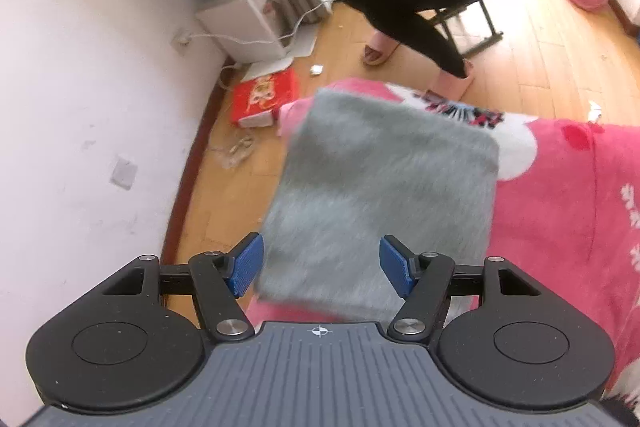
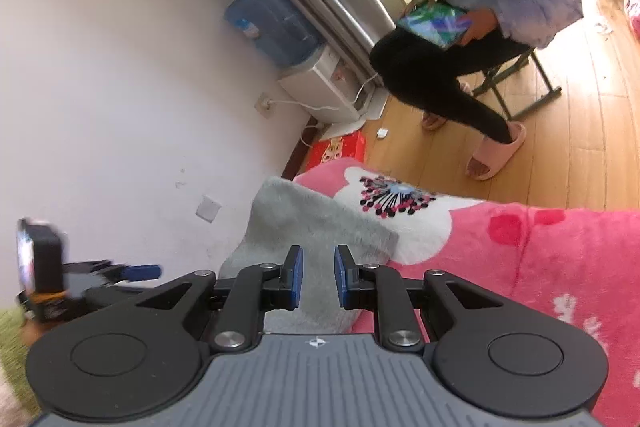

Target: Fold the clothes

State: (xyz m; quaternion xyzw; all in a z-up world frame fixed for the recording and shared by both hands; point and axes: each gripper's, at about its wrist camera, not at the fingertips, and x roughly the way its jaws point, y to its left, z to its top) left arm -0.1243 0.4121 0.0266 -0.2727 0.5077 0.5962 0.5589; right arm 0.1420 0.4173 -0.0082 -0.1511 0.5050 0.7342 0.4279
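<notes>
Grey fleece, the folded garment (image 1: 376, 195) lies on the pink blanket (image 1: 568, 211) at twelve o'clock from both grippers. Left gripper (image 1: 322, 269) gapes wide, empty; right gripper (image 2: 319, 277) stands narrowly parted, empty. Probably soft, light, floppy: pinch an edge or corner.

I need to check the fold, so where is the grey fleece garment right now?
The grey fleece garment lies folded on the pink blanket at its corner nearest the white wall, centre in both wrist views, just ahead of the left gripper.

Grey fuzzy garment (image 1: 380, 195), seemingly folded flat on pink blanket (image 1: 560, 211)
</notes>
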